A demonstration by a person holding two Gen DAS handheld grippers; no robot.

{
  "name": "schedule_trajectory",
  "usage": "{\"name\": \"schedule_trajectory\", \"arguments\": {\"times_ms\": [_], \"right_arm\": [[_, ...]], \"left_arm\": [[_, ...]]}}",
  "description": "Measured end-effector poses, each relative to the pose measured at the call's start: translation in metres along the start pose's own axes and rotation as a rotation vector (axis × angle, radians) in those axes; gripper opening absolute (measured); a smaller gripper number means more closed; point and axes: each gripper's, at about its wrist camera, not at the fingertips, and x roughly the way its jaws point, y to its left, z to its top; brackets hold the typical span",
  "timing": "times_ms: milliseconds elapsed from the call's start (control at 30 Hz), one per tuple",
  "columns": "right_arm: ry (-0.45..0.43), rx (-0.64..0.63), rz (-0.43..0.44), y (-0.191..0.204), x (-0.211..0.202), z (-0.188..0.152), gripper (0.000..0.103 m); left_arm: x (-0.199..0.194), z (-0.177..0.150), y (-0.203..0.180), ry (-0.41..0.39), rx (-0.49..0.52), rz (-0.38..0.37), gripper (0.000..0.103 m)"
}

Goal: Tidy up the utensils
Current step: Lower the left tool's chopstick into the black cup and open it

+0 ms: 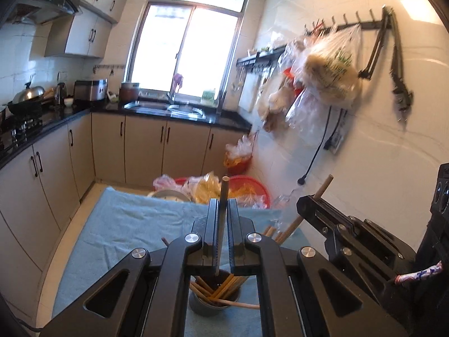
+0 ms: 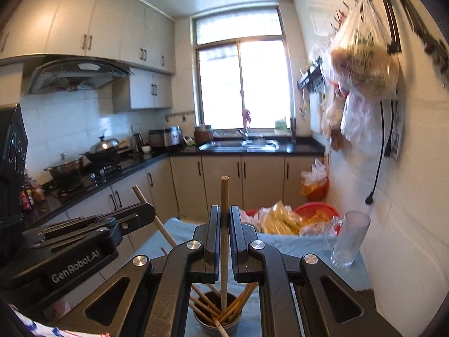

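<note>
Each gripper is clamped on one chopstick: left gripper [image 1: 222,224] on a grey chopstick [image 1: 223,196], right gripper [image 2: 223,233] on a wooden chopstick [image 2: 224,210]. Keep both sticks upright and clear of the cup [image 2: 216,320], which stands on the blue-clothed table [image 1: 126,224] near its front edge. Count: two lifted; several in the cup; one glass [image 2: 348,241] at the right edge.

A cup [image 2: 216,317] of chopsticks [image 2: 202,304] stands on the towel-covered tabletop [image 1: 126,224], below both grippers. The left gripper [image 1: 223,213] and right gripper [image 2: 224,219] sit side by side, one chopstick upright in each. A glass mug [image 2: 348,241] stands right, near the wall. Basins [image 2: 317,210] lie behind the tabletop.
</note>
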Motion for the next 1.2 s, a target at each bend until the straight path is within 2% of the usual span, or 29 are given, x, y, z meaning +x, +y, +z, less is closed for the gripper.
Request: {"name": "schedule_trajectory", "arguments": {"times_ms": [167, 333, 700, 1067, 1133, 1200], "right_arm": [[0.097, 0.037, 0.001, -0.011, 0.028, -0.022, 0.007], [0.135, 0.039, -0.008, -0.018, 0.038, -0.032, 0.007], [0.160, 0.068, -0.015, -0.027, 0.043, -0.040, 0.007], [0.175, 0.092, -0.017, -0.033, 0.043, -0.046, 0.007], [0.176, 0.095, -0.018, -0.034, 0.042, -0.047, 0.007], [0.173, 0.098, -0.017, -0.034, 0.040, -0.047, 0.007]], "left_arm": [[0.024, -0.019, 0.009, 0.076, -0.016, 0.006, 0.005], [0.025, -0.025, 0.011, 0.076, 0.005, 0.012, 0.005], [0.021, -0.033, -0.005, 0.056, 0.096, 0.045, 0.005], [0.021, -0.036, -0.007, 0.060, 0.117, 0.066, 0.005], [0.022, -0.037, -0.008, 0.062, 0.115, 0.068, 0.000], [0.022, -0.038, -0.006, 0.066, 0.113, 0.066, 0.000]]}}
